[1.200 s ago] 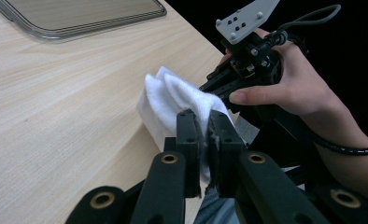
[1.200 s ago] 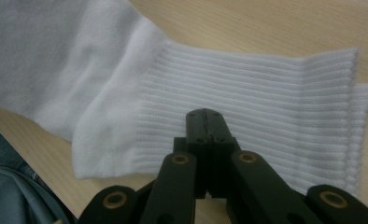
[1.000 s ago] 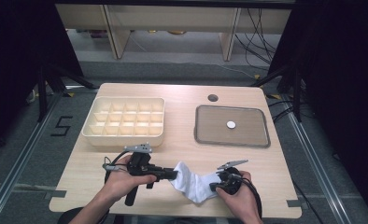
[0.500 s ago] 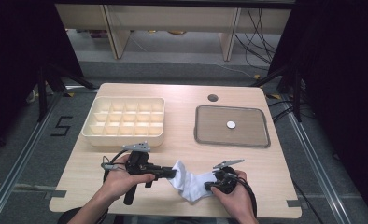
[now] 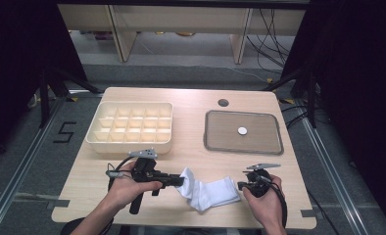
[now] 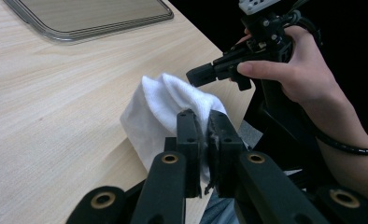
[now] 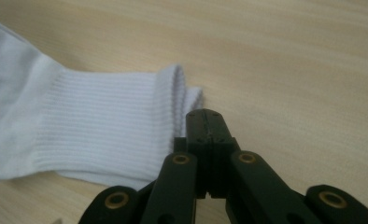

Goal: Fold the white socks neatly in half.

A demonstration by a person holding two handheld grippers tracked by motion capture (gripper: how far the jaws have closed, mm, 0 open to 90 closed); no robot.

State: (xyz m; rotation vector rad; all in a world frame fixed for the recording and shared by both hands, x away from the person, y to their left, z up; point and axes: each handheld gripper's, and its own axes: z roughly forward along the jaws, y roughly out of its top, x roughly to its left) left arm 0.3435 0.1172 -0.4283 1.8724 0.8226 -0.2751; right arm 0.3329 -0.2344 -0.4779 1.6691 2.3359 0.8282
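In the high view, a white sock lies crumpled at the lower middle of the frame, on a pale wood-grain worktop with rounded corners. The left claw comes in from the lower left and pinches the sock's bunched left end. The right claw sits just beside the sock's right end, its jaws together. At the upper left of the worktop stands a cream plastic organizer box split into small square compartments. At the right lies a flat rectangular metal tray with rounded corners and a small white disc at its middle. A dark round hole marks the worktop above the tray.

In the left gripper view, the left claw at lower centre is clamped on a fold of the soft, fuzzy sock, the fabric squeezed thin between the 2 black jaws. The right claw shows at upper right, closed and empty, close above the sock. The tray's shiny raised rim crosses the upper left.

In the right gripper view, the right claw is closed on nothing, just beside the ribbed cuff of the sock, which fills the left of the frame.
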